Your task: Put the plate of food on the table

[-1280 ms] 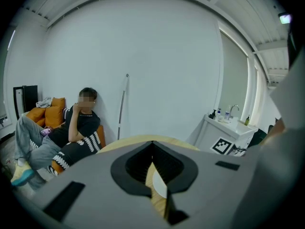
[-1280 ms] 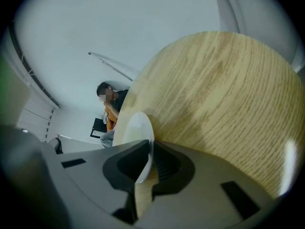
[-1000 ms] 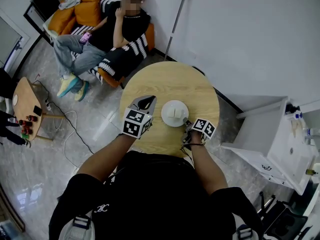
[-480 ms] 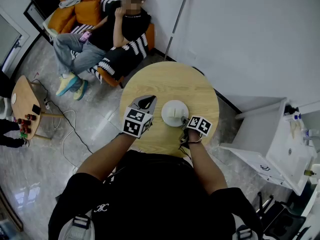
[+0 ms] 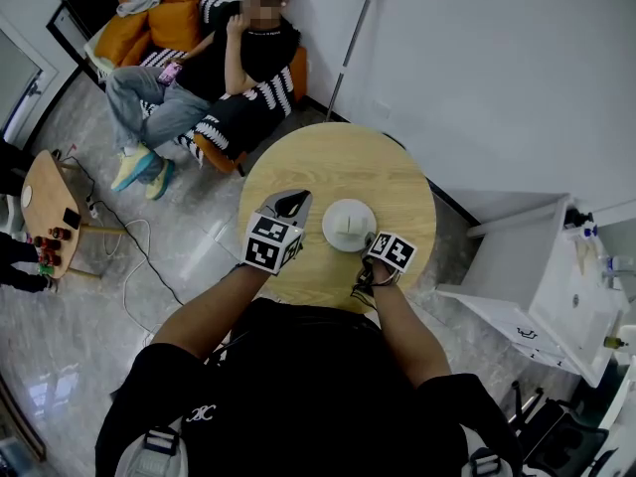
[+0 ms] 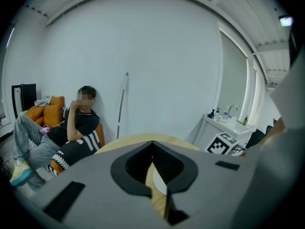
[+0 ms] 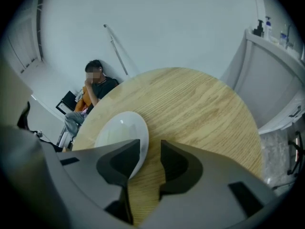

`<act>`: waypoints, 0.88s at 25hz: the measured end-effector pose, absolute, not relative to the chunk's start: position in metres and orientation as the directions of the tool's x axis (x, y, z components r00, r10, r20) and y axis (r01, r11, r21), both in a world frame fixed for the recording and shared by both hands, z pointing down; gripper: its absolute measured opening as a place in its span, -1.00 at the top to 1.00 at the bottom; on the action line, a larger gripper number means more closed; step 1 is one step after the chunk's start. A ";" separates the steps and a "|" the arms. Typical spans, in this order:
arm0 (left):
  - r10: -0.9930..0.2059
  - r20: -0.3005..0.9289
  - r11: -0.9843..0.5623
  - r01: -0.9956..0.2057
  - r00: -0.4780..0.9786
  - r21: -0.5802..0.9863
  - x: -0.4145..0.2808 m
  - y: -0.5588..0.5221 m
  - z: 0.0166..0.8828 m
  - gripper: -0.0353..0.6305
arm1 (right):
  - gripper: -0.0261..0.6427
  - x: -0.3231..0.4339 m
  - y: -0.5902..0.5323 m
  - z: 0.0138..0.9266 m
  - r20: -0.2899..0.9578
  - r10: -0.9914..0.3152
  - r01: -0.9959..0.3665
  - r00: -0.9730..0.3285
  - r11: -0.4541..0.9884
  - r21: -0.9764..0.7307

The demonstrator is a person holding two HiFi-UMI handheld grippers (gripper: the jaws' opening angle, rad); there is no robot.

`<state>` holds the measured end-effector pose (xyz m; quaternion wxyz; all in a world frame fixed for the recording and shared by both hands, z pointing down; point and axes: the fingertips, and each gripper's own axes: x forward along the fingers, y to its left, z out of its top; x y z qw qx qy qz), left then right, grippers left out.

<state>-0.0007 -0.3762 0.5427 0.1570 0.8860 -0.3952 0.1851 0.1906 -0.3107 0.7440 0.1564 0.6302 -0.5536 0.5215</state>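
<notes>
Both forearms reach over the round wooden table (image 5: 338, 162) from its 6 o'clock edge. The left gripper (image 5: 289, 203) hovers at the plate's 9 o'clock, jaws closed to a sliver on nothing. The right gripper (image 5: 369, 242) sits at its 5 o'clock, released, jaws apart beside the rim. The white plate (image 5: 349, 224) rests flat near the table's middle; its pale food is unclear.

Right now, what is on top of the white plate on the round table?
In the head view the white plate shows only a faint pale shape at its middle, too small to identify. In the right gripper view, one jaw of the right gripper covers its near rim.
</notes>
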 end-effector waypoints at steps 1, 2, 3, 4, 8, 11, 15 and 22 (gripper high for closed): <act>-0.640 0.454 -0.639 -0.758 0.620 0.133 -0.001 -0.375 0.544 0.87 | 0.50 0.194 -0.309 0.745 0.834 -0.534 -0.863 -0.142 -0.346 -0.369; -0.639 0.455 -0.639 -0.757 0.620 0.134 -0.001 -0.375 0.545 0.87 | 0.50 0.196 -0.308 0.745 0.833 -0.535 -0.859 -0.142 -0.351 -0.371; -0.639 0.455 -0.639 -0.757 0.621 0.135 -0.001 -0.375 0.545 0.87 | 0.50 0.197 -0.308 0.744 0.829 -0.539 -0.854 -0.148 -0.354 -0.382; -0.638 0.454 -0.640 -0.756 0.622 0.136 -0.001 -0.376 0.545 0.87 | 0.52 0.197 -0.308 0.742 0.823 -0.548 -0.849 -0.152 -0.353 -0.392; -0.633 0.452 -0.644 -0.751 0.629 0.143 0.000 -0.377 0.545 0.87 | 0.89 0.198 -0.311 0.732 0.794 -0.590 -0.851 -0.147 -0.333 -0.405; -0.627 0.453 -0.648 -0.747 0.633 0.147 0.001 -0.377 0.546 0.87 | 0.89 0.195 -0.312 0.725 0.777 -0.610 -0.849 -0.156 -0.318 -0.421; -0.625 0.450 -0.651 -0.744 0.638 0.150 0.002 -0.379 0.547 0.87 | 0.89 0.197 -0.323 0.704 0.712 -0.686 -0.854 -0.151 -0.272 -0.443; -0.609 0.452 -0.665 -0.730 0.652 0.157 0.008 -0.378 0.550 0.87 | 0.90 0.194 -0.338 0.654 0.612 -0.779 -0.910 -0.138 -0.144 -0.389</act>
